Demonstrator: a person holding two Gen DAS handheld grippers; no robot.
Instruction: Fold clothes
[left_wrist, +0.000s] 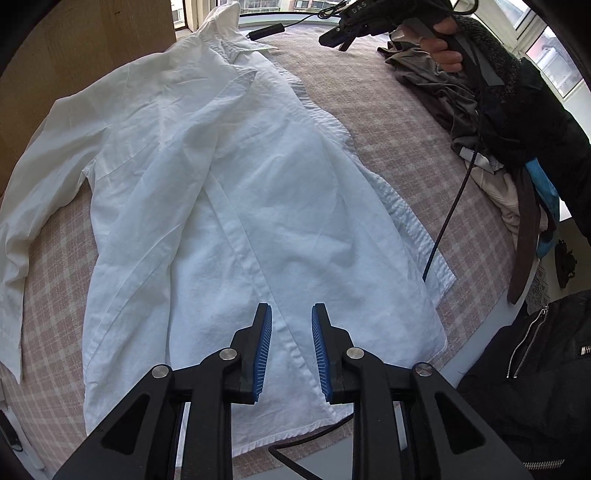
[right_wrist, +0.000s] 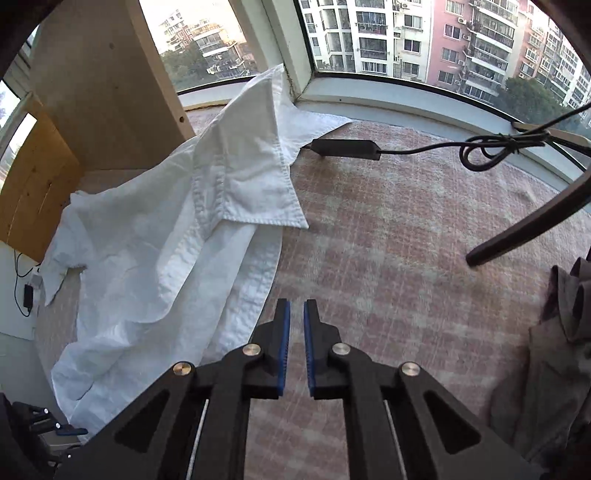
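A white collared shirt (left_wrist: 229, 192) lies spread front-up on a pink checked bed cover (left_wrist: 388, 110), its collar toward the window and one sleeve hanging off at the left. My left gripper (left_wrist: 291, 308) hovers over the button strip near the hem; it is open with nothing between its blue pads. A hand holds my right gripper (left_wrist: 332, 37) above the cover, beyond the collar. In the right wrist view the right gripper (right_wrist: 296, 304) is over bare cover just right of the shirt's edge (right_wrist: 251, 295). Only a narrow gap separates its pads, and nothing is in it. The collar (right_wrist: 251, 177) lies ahead on the left.
A pile of grey and dark clothes (left_wrist: 443, 92) with a brown belt (left_wrist: 524, 240) lies along the right side. A black cable (left_wrist: 450, 206) hangs over the shirt's right edge. A black power adapter (right_wrist: 345, 148) and looped cord (right_wrist: 491, 147) lie near the window sill. A wooden panel (right_wrist: 103, 92) stands at the left.
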